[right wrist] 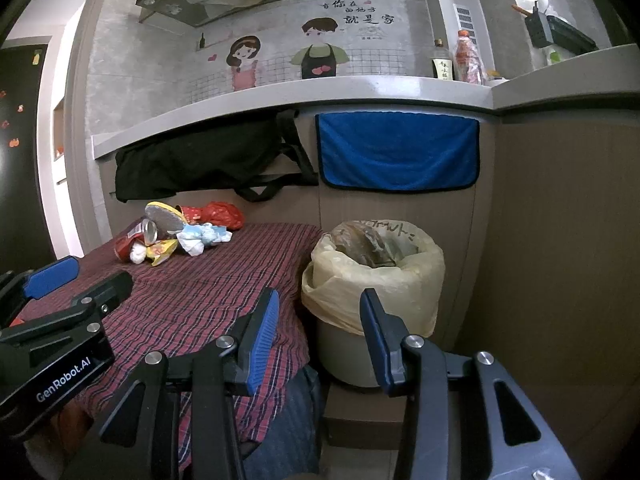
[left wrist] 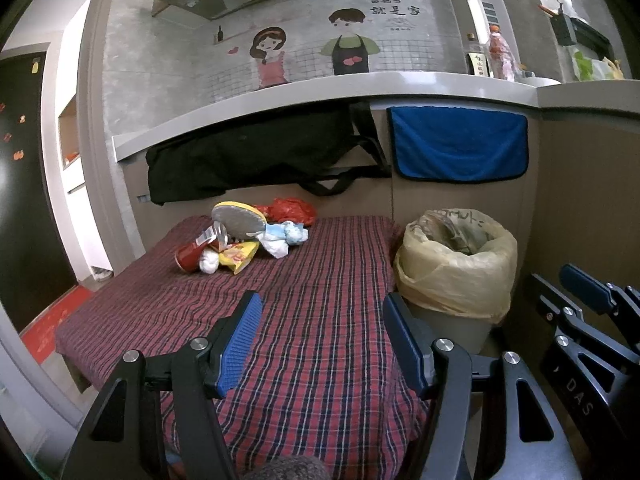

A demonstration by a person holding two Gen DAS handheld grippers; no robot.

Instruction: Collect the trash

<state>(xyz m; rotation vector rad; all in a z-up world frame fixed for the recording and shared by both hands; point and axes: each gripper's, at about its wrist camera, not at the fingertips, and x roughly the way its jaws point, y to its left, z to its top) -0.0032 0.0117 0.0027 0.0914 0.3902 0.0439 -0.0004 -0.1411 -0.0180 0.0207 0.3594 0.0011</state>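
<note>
A pile of trash lies at the far left of the plaid-covered table (left wrist: 320, 320): a red can (left wrist: 188, 256), a yellow wrapper (left wrist: 240, 256), white-and-blue crumpled tissue (left wrist: 284, 238), a foil lid (left wrist: 239, 221) and a red bag (left wrist: 292, 210). The pile also shows in the right wrist view (right wrist: 180, 232). A grey bin with a yellowish liner (left wrist: 456, 264) stands right of the table, also in the right wrist view (right wrist: 372, 276). My left gripper (left wrist: 320, 344) is open and empty above the near table. My right gripper (right wrist: 316, 340) is open and empty, near the bin's front.
A black bag (left wrist: 248, 160) and a blue towel (left wrist: 460, 144) hang on the brown panel behind the table. A grey counter ledge (left wrist: 320, 92) above holds bottles (left wrist: 500, 54). A dark fridge (left wrist: 24, 160) stands at left.
</note>
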